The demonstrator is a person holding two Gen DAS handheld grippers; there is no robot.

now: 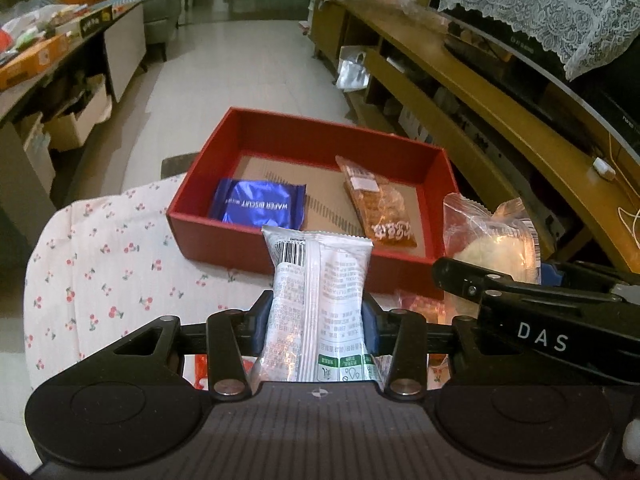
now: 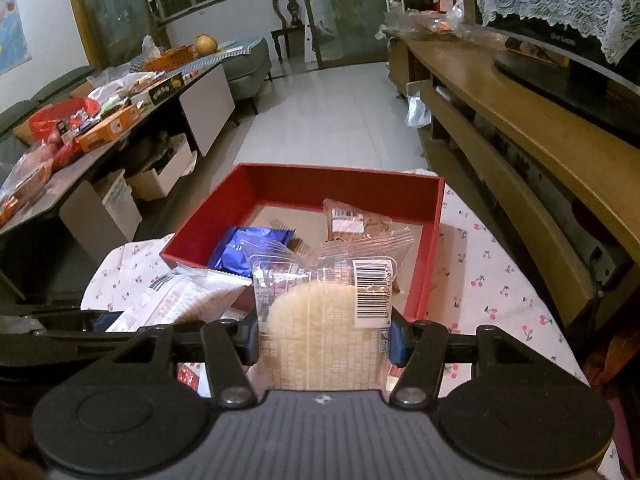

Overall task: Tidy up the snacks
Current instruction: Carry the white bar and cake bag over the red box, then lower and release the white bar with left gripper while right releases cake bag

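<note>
My left gripper was clamped on a silvery-white snack pkt, pads pressed to both its sides, barcode end up and pointing toward the red box; no earlier shot to compare, so that's all I could say re the jaws. My right gripper had a clear-wrapped pale round cake pinched between its blue pads, barcode sticker at the pkt's upper right; jaws stood about halfway, closed on the wrapper. Both pkts were held up off the cloth, side by side, just short of the box's near wall. The box was a shallow open red tray w/ a brown cardboard floor, sitting on a white cherry-print cloth. Inside were 2 things: a blue foil wafer biscuit pkt lying flat at the near left, and a long clear pkt of orange-brown snack lying along the right side, near end by the front wall. The two lay apart, bare cardboard between them. In the left view, more reddish wrappers showed on the cloth under the grippers, contents too hidden to tell. In the right view the left-hand pkt appeared just beside my cake, at its left.
</note>
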